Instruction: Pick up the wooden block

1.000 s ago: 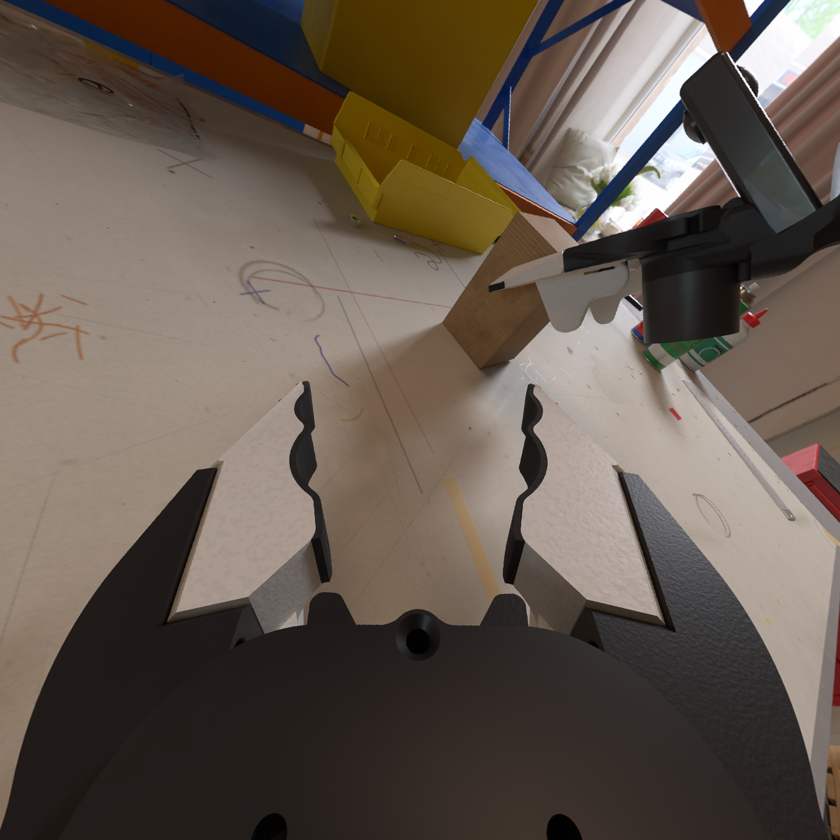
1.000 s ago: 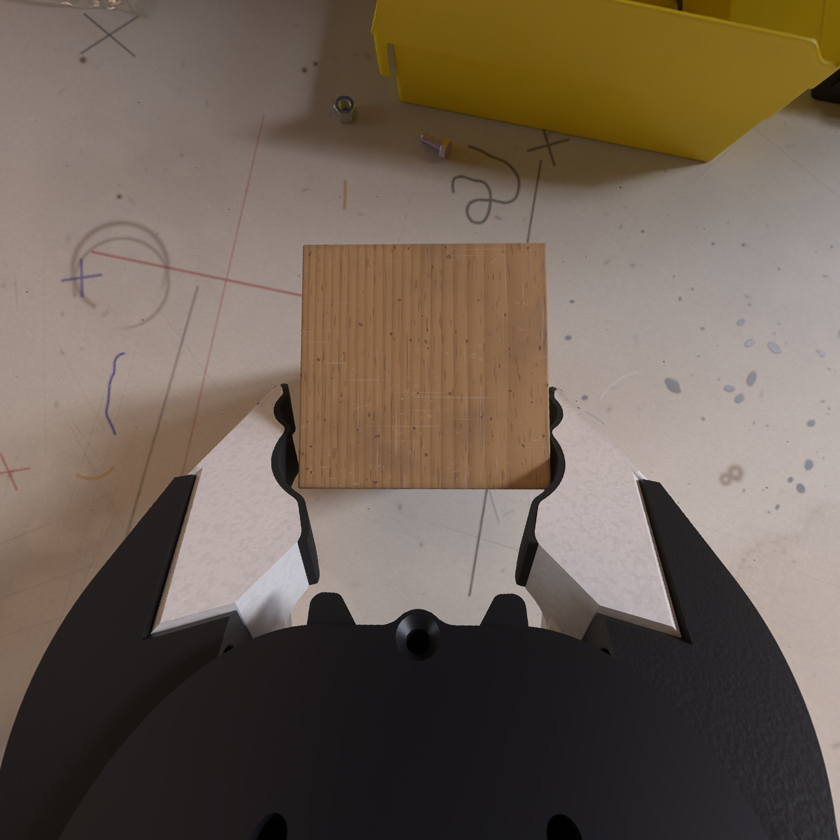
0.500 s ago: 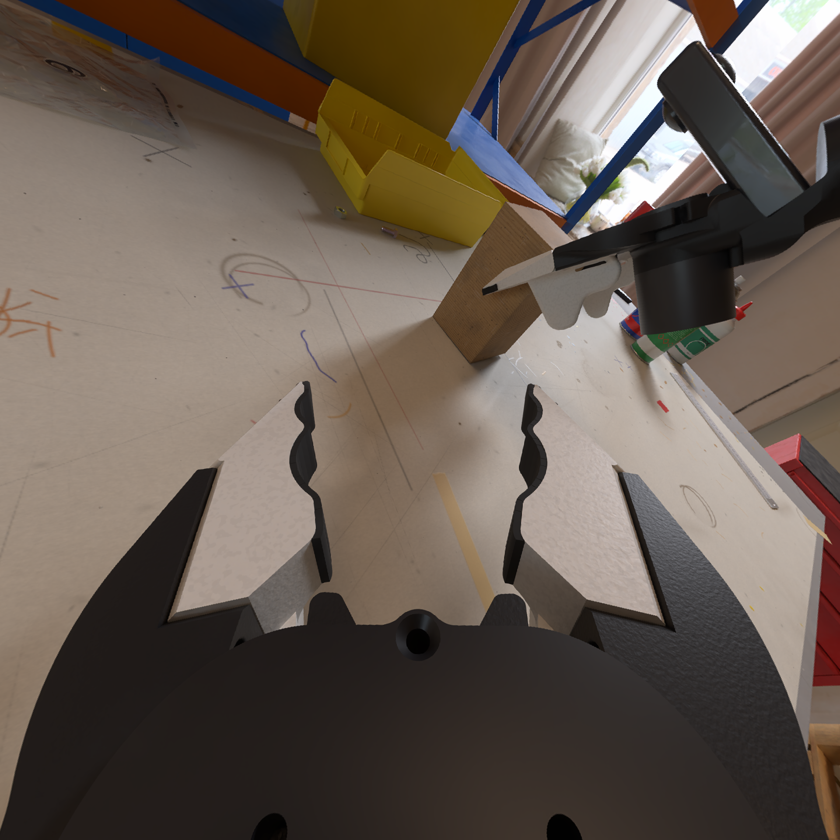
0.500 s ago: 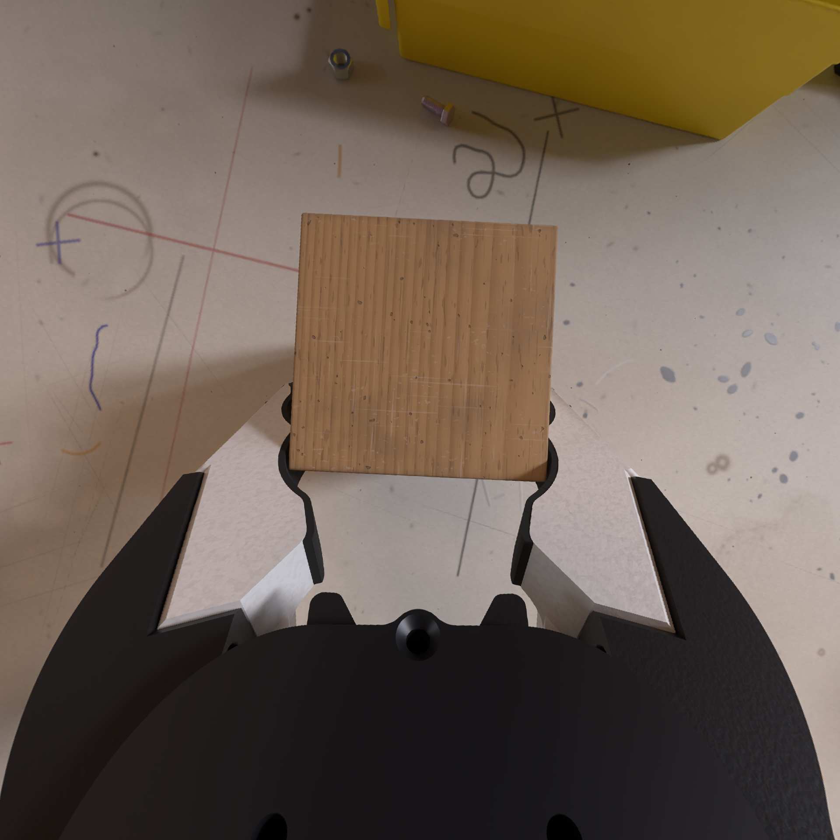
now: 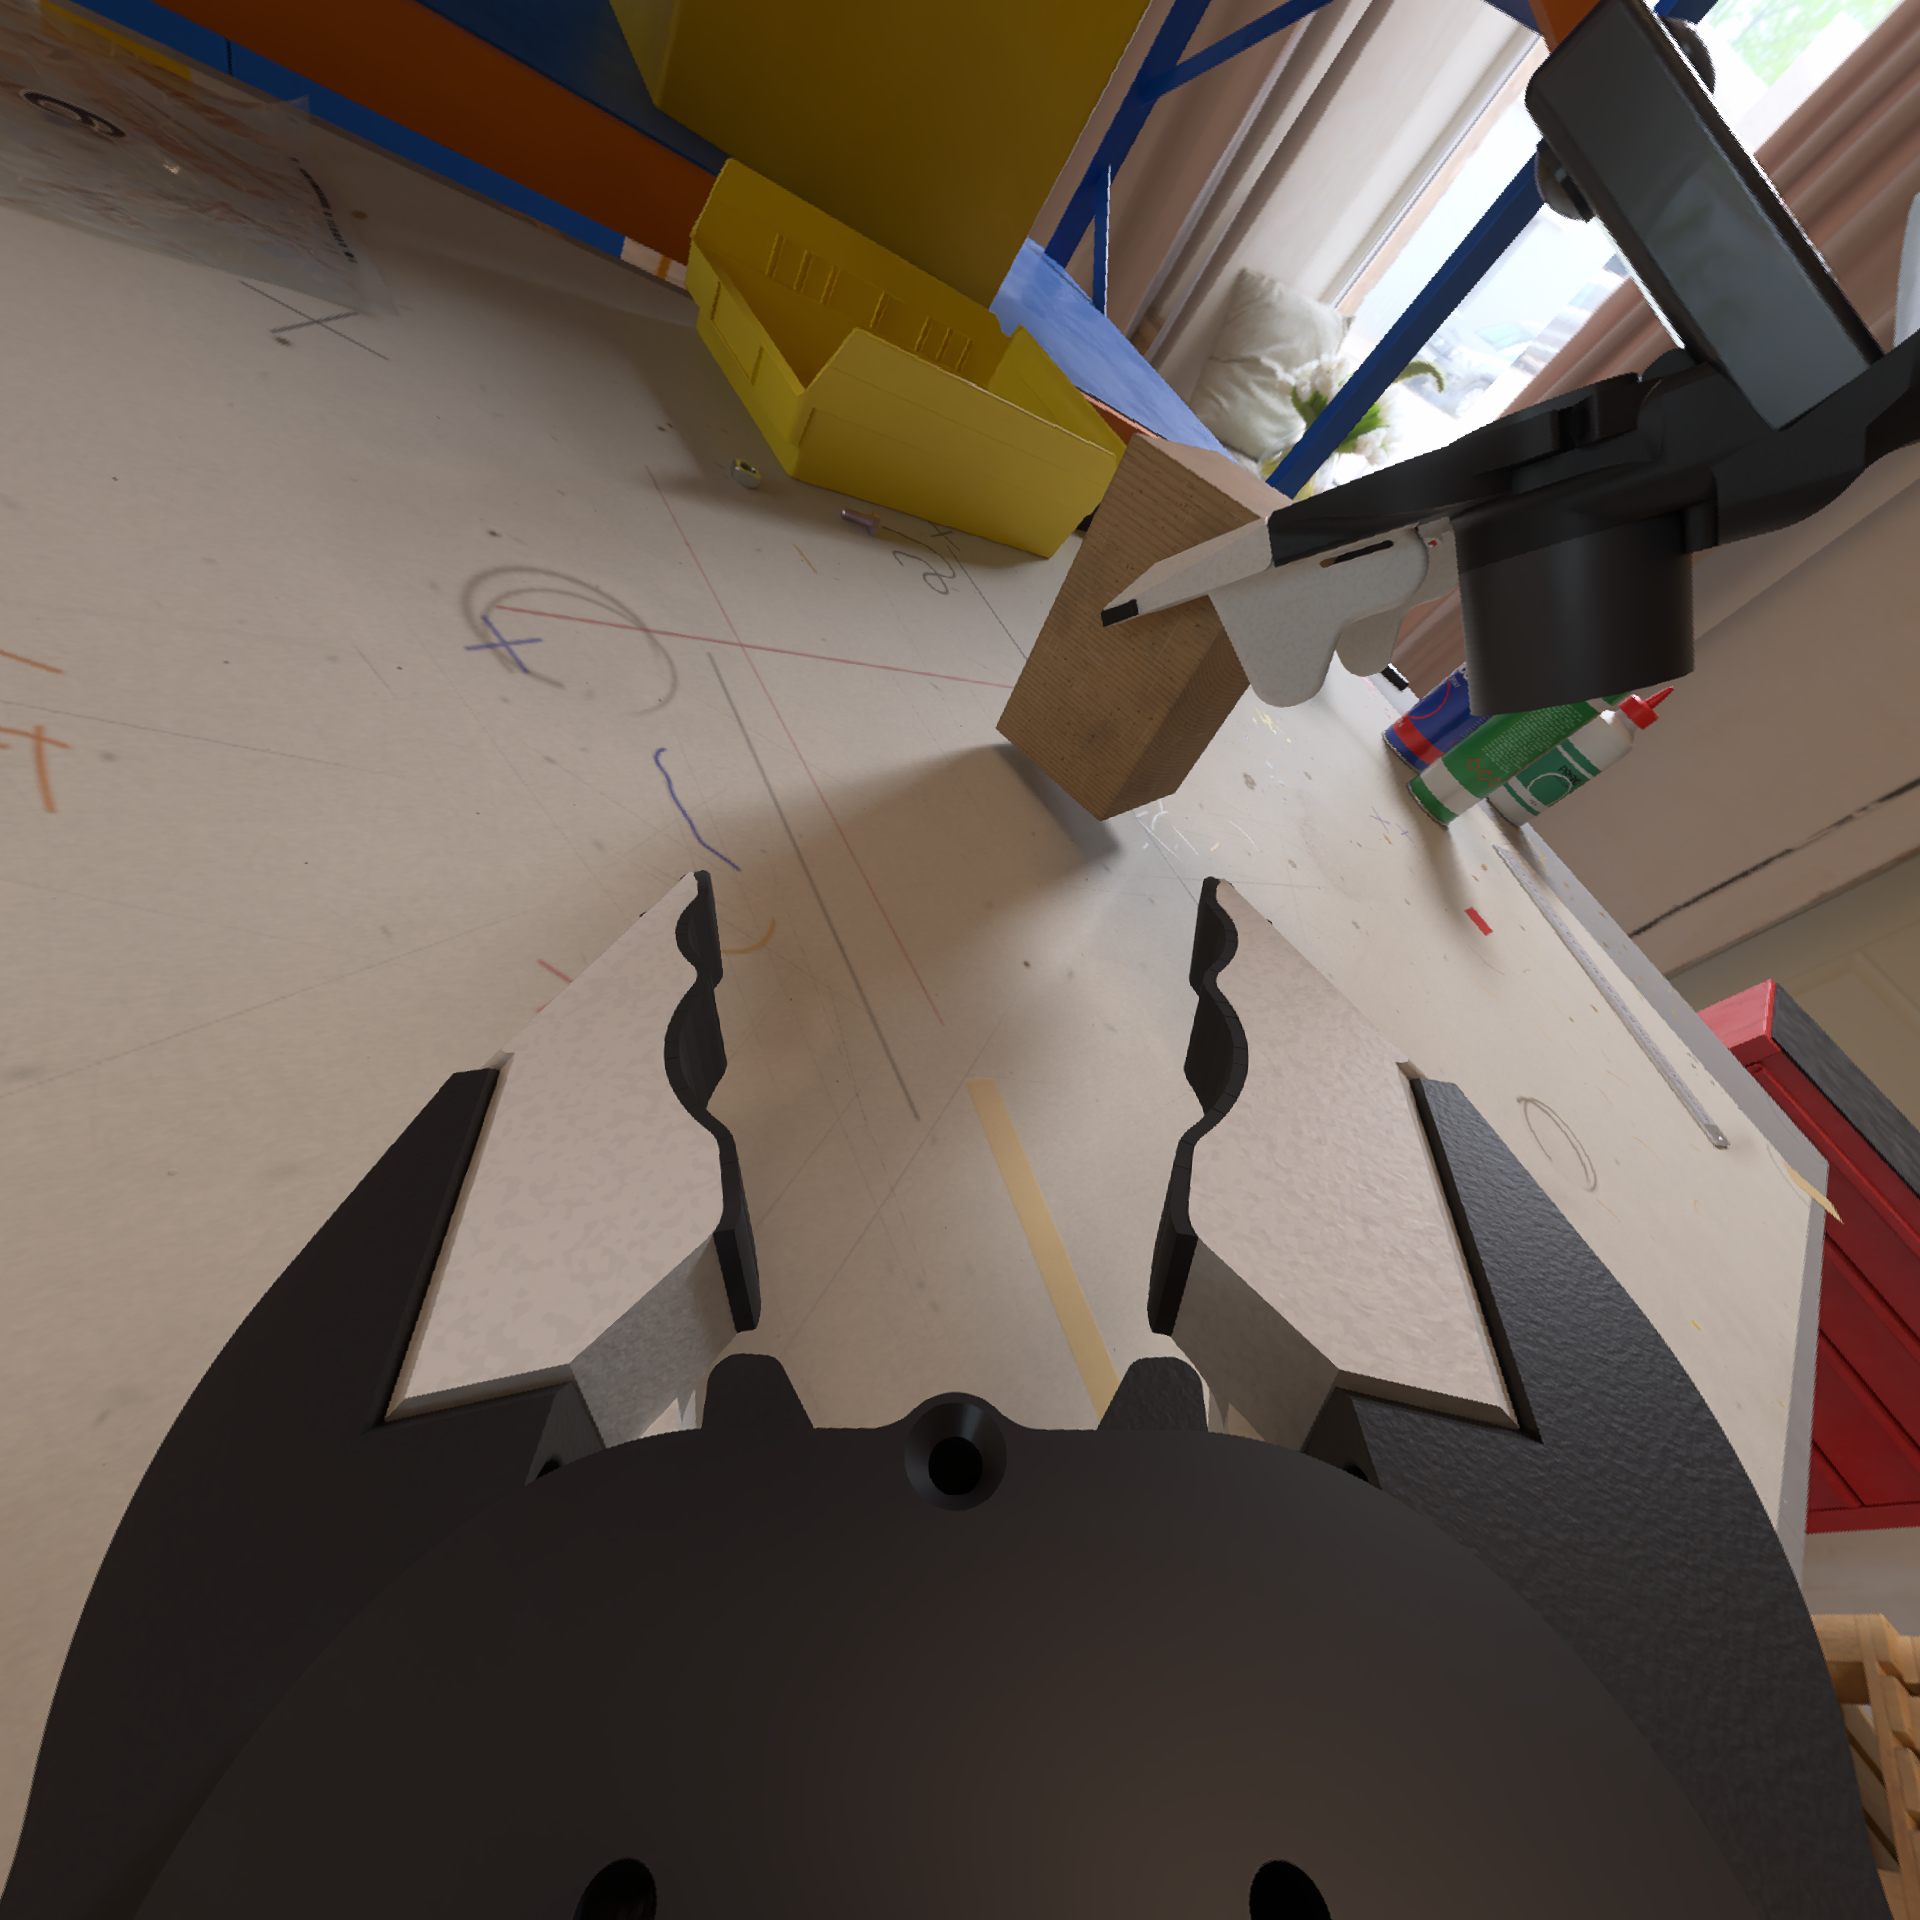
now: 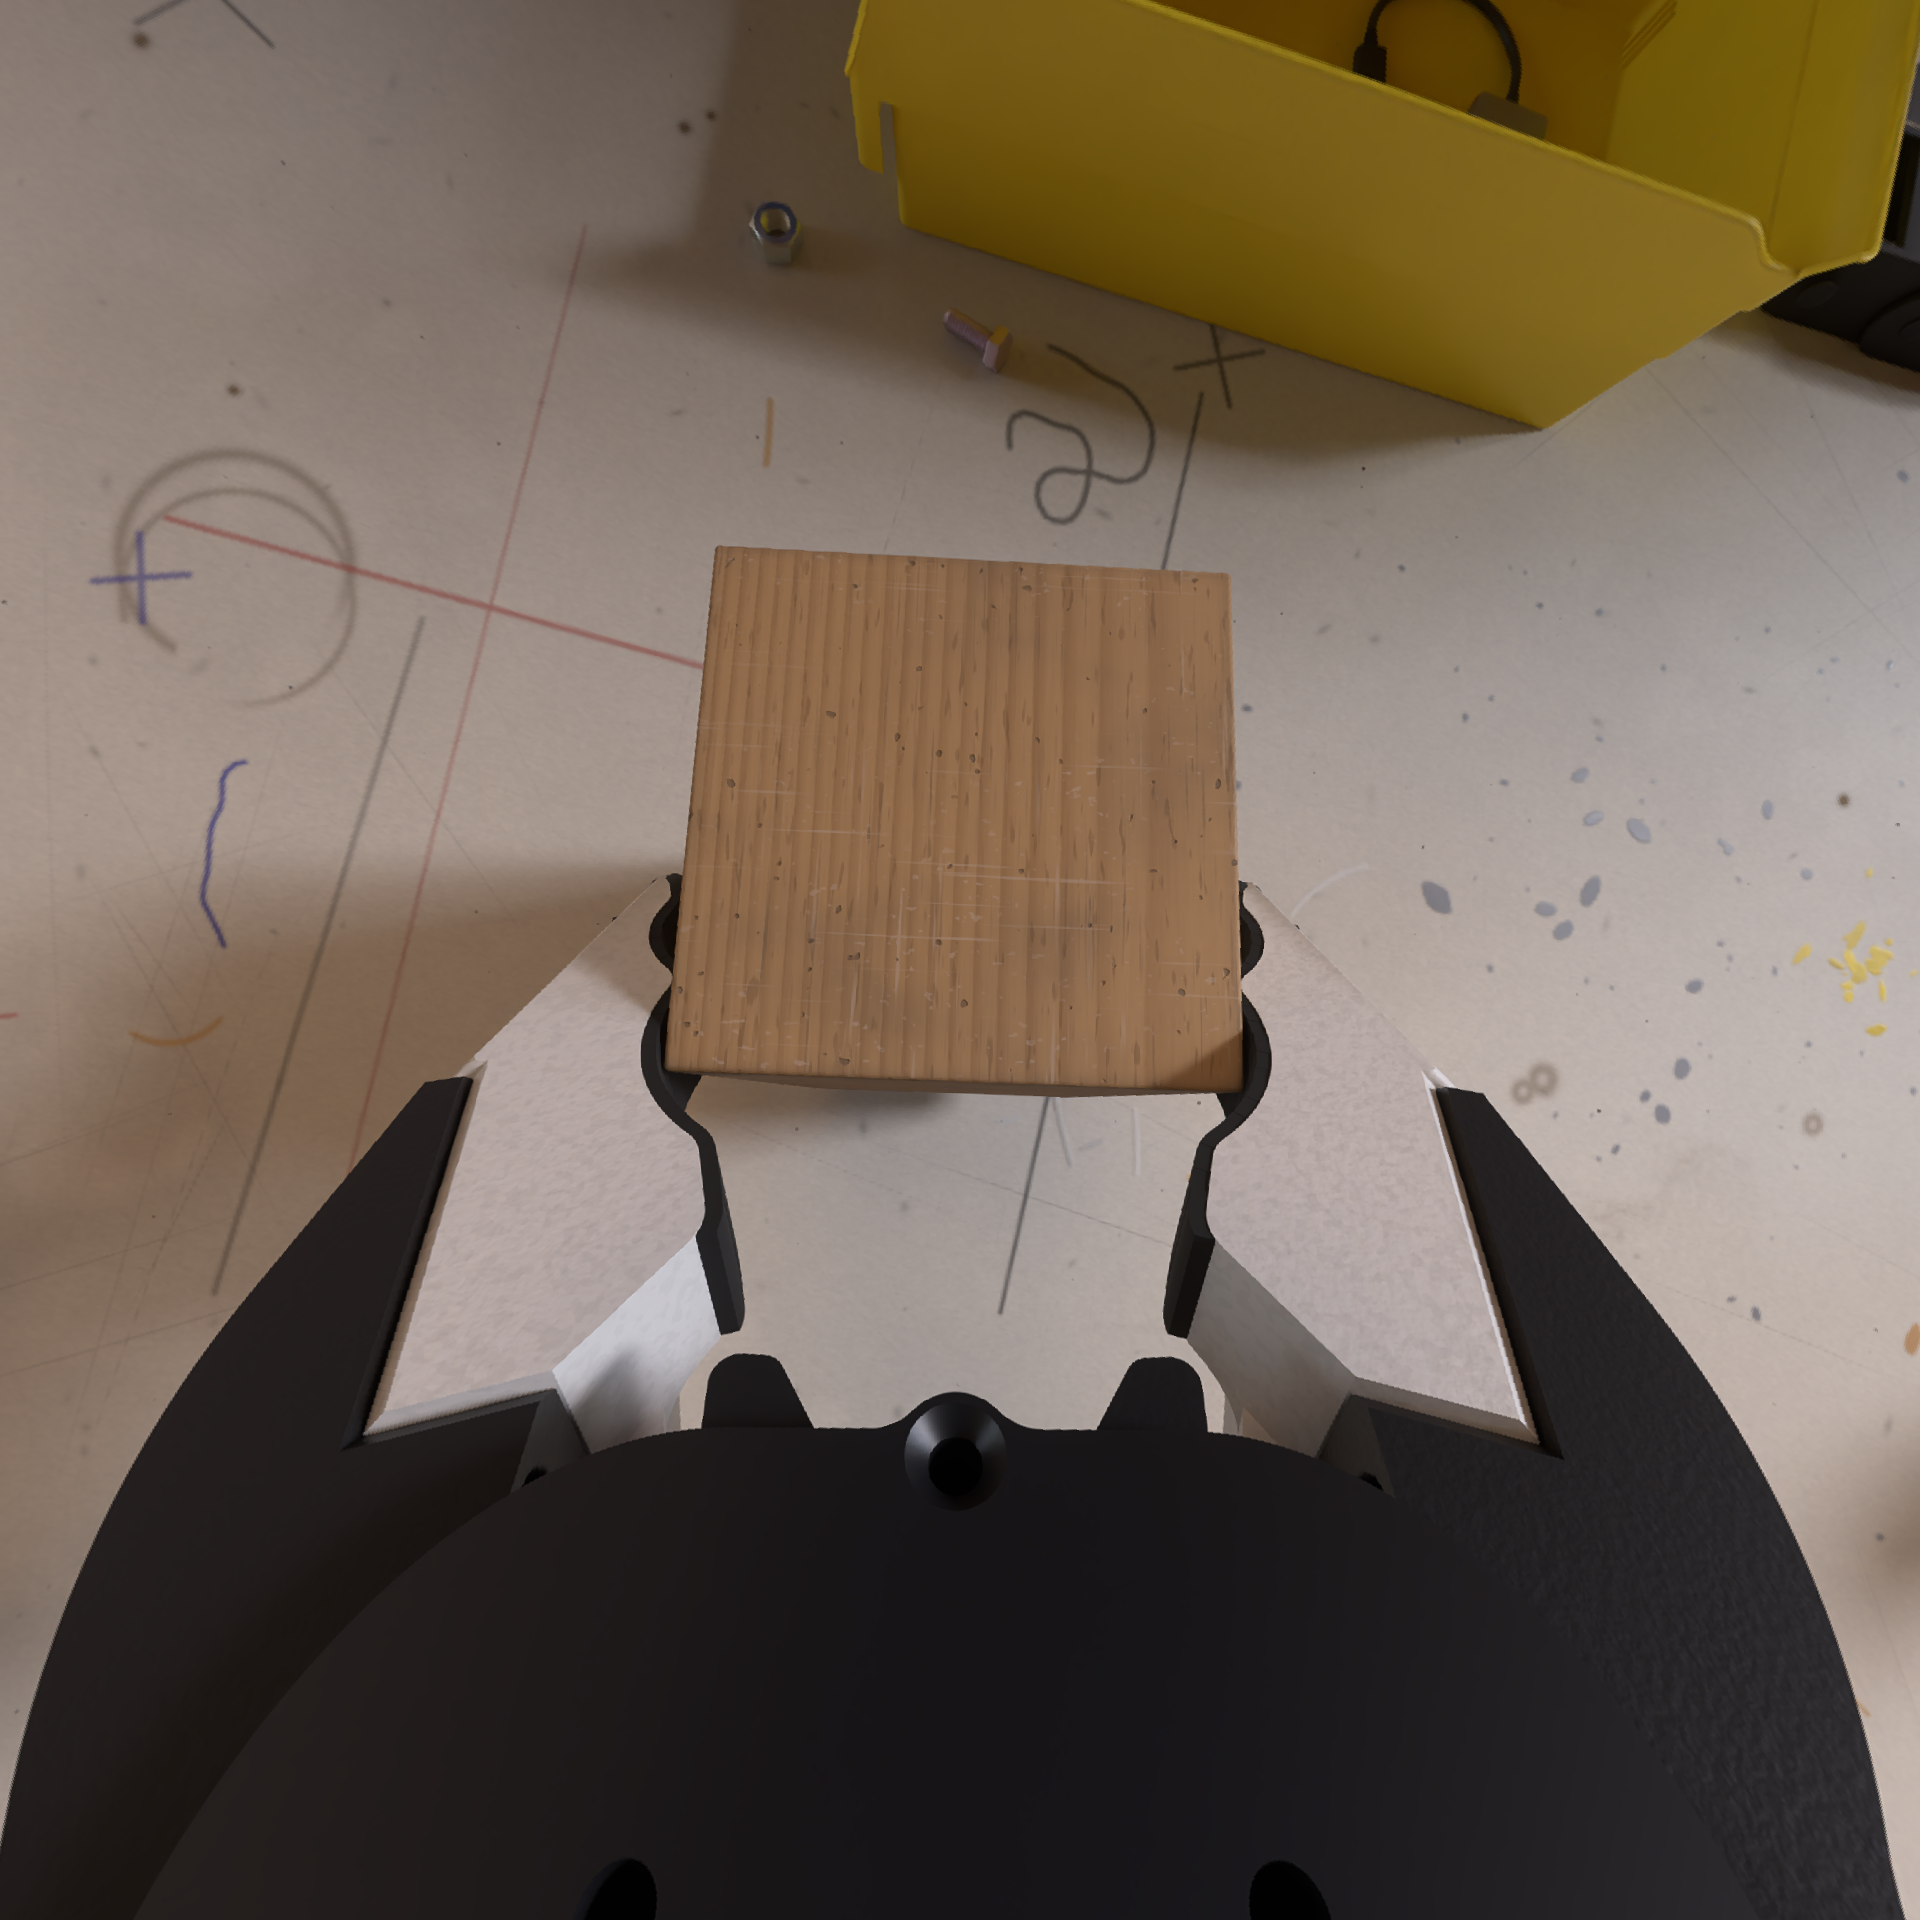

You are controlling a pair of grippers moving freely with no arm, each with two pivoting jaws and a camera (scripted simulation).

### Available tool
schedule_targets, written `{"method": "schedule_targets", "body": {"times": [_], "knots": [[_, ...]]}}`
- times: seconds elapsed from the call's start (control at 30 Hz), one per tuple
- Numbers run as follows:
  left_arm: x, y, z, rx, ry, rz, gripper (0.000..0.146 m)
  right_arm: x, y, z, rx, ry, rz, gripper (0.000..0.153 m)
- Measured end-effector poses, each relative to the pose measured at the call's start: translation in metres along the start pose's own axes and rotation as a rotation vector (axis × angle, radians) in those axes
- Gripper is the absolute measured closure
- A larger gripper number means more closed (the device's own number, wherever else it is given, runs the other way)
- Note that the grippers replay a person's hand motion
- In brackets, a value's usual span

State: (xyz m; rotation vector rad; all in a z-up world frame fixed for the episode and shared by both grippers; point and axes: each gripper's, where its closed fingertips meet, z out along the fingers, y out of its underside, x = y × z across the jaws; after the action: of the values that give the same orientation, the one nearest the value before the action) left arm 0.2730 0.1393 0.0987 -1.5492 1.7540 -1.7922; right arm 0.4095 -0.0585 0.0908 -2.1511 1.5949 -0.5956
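Fingers (image 6: 582,1122) of the right gripper (image 6: 956,997) pinch the wooden block (image 6: 961,821) from both sides, their dark ridged pads pressed against its near edges; in the left wrist view the block (image 5: 1127,665) hangs tilted, its lower corner raised clear of the tabletop (image 5: 312,727) with a shadow beneath; the right gripper (image 5: 1299,592) reaches in from the right there; the left gripper (image 5: 954,1039) sits well apart from the block, its fingers (image 5: 582,1132) spread with nothing between them, only bare tabletop; beyond the block lie a small bolt (image 6: 977,338) and a nut (image 6: 775,231), then a yellow bin (image 6: 1299,208) with a dark cable inside; pen lines and paint specks mark the tabletop (image 6: 1558,727); green-and-white bottles (image 5: 1527,753) lie near the far right edge.
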Motion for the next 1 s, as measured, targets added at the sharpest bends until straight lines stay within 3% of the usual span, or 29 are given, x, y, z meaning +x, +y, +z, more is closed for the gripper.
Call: {"method": "schedule_targets", "body": {"times": [0.57,0.8,1.0], "knots": [[0.009,0.004,0.004,-0.023,0.001,0.035,0.055,0.005,-0.006,-0.004,0.073,-0.024,0.036,0.052],[0.013,0.003,0.004,-0.023,0.006,0.047,0.055,-0.007,-0.011,-0.009,0.131,-0.110,0.051,0.052],[0.017,0.002,0.003,-0.022,0.011,0.058,0.055,0.004,-0.017,-0.011,0.132,0.002,-0.022,0.052]]}}
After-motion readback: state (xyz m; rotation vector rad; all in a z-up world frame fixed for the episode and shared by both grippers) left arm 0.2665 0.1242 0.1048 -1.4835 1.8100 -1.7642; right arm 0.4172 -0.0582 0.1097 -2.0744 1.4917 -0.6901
